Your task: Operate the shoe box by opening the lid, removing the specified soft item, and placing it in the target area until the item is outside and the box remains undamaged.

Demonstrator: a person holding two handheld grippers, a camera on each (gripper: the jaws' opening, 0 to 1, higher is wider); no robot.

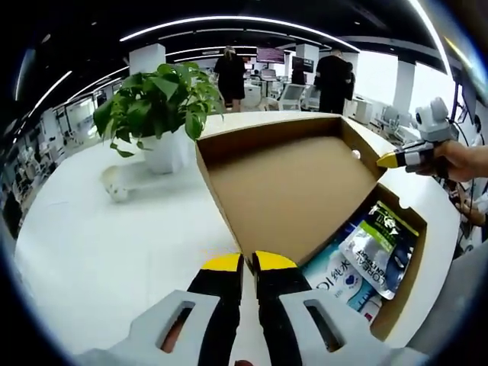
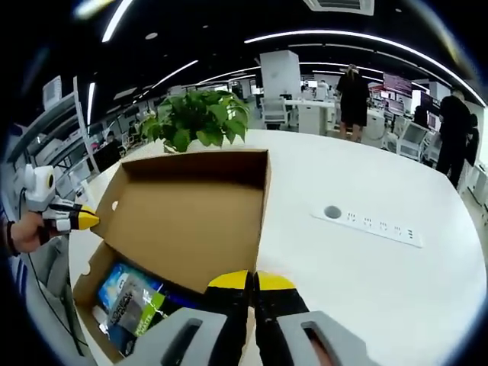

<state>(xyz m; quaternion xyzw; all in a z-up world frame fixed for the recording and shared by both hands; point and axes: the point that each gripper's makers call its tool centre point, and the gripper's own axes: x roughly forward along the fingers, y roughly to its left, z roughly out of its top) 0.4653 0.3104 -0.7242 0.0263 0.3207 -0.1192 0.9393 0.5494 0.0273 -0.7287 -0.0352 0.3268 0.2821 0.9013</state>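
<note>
You have bright, even light from long white ceiling strip lights (image 1: 229, 19); fisheye bending blurs the edges.

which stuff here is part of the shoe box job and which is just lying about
Job:
- shoe box, lid open
- soft packets inside it
- left tool
- right tool

Lying about:
- potted plant
- power strip
- small white object beside the plant
</note>
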